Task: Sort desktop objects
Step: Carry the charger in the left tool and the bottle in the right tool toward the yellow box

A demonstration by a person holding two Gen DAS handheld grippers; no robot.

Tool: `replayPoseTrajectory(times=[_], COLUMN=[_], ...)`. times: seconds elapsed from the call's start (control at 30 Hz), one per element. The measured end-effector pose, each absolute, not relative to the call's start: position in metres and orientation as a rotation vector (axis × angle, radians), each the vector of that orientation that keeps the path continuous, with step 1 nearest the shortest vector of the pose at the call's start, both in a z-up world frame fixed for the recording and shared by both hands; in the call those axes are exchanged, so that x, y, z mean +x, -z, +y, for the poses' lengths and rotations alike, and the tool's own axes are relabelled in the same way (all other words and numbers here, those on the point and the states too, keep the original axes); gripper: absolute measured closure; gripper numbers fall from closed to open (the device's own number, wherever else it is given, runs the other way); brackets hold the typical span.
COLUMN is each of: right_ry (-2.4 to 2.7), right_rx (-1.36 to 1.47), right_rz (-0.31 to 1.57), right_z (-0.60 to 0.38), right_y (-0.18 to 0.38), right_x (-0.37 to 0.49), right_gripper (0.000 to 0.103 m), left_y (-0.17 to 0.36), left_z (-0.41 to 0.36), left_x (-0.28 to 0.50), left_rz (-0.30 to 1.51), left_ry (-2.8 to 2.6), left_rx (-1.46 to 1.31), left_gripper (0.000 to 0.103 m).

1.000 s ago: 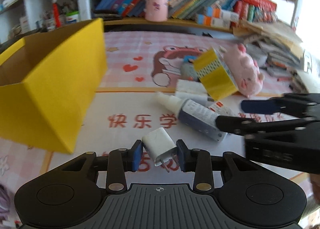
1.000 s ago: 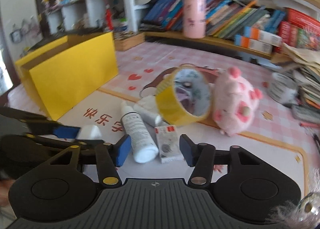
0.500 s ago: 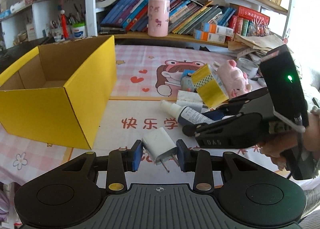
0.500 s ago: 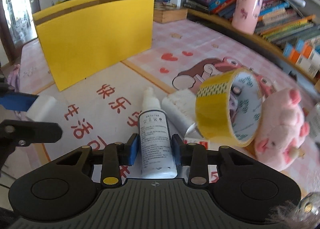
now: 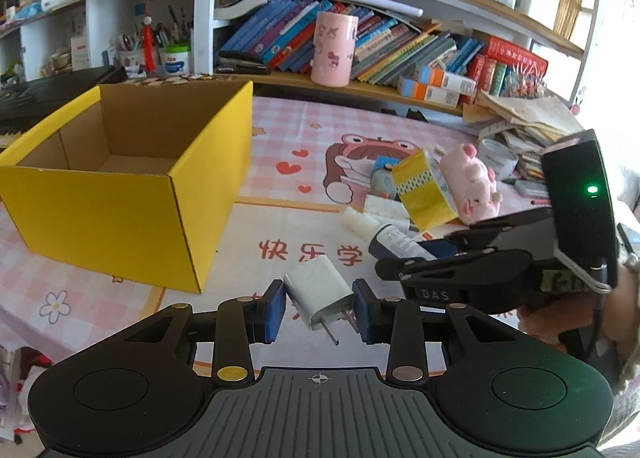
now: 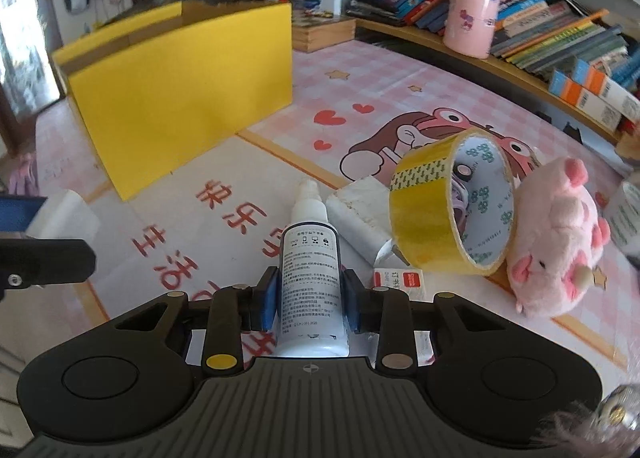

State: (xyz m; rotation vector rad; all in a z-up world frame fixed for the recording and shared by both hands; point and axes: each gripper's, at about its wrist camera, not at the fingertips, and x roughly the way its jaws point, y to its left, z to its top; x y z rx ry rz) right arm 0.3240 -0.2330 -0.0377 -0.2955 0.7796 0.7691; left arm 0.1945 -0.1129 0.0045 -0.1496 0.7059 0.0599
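Two grippers each grip a desktop item: the left gripper (image 5: 320, 312) has its jaws closed on a white charger plug (image 5: 318, 294), prongs pointing back toward the camera, held above the surface (image 5: 280, 185). The right gripper (image 6: 308, 300) has its jaws clamped on a spray bottle (image 6: 310, 278), nozzle pointing away. Ahead and left of both jaws stands an open yellow box (image 5: 120, 193); right of the bottle lie a tape roll (image 6: 436, 209) and a pink plush pig (image 6: 560, 242).

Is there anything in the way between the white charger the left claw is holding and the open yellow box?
Nothing visible. The white plug-in charger, gripped in the left claw, has only bare printed table mat between it and the open yellow cardboard box.
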Motion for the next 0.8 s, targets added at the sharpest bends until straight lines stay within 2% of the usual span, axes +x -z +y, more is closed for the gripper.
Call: replayPoseTrajectory(times=[0.43,0.8], right_ry=[-0.674,-0.558], right_rx=[-0.105,-0.008], right_rz=[0.748,0.736], right_z=[-0.247,-0.234], right_y=[-0.008,-0.023], right_x=[0.277,0.218], right_gripper=[0.073,0.073], left_y=[-0.008,-0.019], left_z=[-0.095,-0.056], left_x=[0.176,0.143], left_rz=[0.671,0.628], left_ry=[0.022,0.123], left_rx=[-0.141,-0.134], left_gripper=[0.068,0.068])
